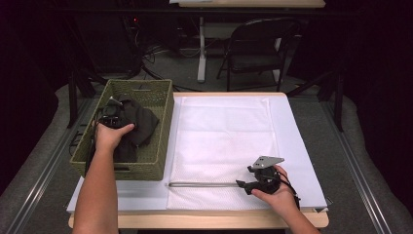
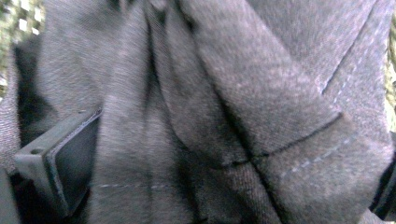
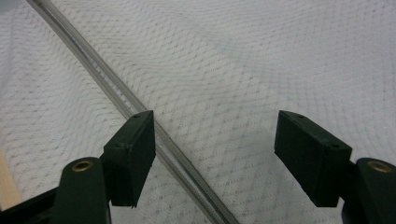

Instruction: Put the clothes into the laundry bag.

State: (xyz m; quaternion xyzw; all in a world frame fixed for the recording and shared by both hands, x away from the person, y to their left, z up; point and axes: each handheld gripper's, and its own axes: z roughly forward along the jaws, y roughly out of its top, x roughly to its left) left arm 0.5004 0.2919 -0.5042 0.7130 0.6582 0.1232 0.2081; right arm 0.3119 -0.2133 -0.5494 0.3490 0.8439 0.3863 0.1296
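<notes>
Now | left gripper (image 1: 113,113) | apparently around dark cloth (image 2: 224,116) | in basket (image 1: 160,122)

This looks like a lab or recording studio rather than a home. Black curtains close in a dim room, and bundled cables (image 1: 160,51) trail across the floor beyond the table's far edge. A folding chair (image 1: 258,48) stands by a second desk (image 1: 248,4), and metal rails (image 1: 39,170) run along both sides of the table (image 1: 195,219).

Table bright, bkgd dark; left view blurry.
</notes>
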